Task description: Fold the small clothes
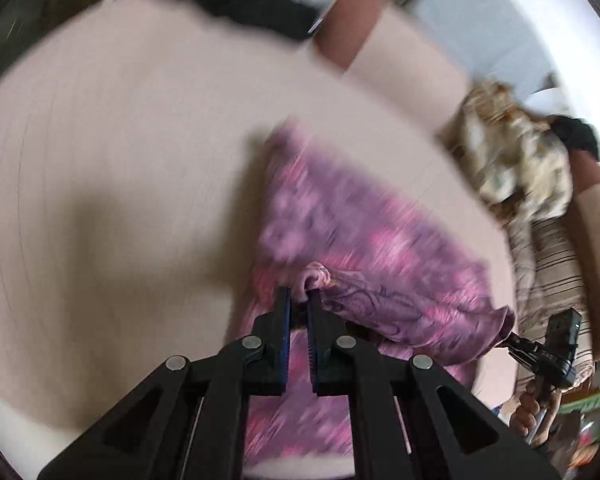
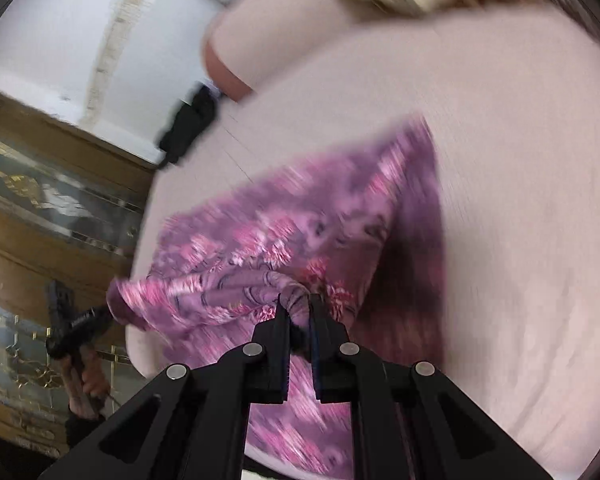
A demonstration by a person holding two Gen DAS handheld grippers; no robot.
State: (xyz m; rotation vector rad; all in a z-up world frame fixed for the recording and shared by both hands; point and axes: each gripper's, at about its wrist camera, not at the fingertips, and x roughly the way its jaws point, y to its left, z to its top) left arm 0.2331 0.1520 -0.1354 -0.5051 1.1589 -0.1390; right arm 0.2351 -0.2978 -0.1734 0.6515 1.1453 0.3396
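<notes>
Garment: purple-pink floral cloth (image 1: 340, 216), partly lifted off the pale pink bed (image 1: 120, 140), its far part apparently lying near the bed's middle — blur hides the hem.
Left gripper (image 1: 299, 296): jaws nearly closed, pinching a bunched corner.
Right gripper (image 2: 298, 304): likewise clamped on the opposite corner.
Risk: thin pinches — a fast swing could pull a corner free or drag the fold crooked.
Nearby: floral pile (image 1: 516, 168) at the bed's right edge.
</notes>
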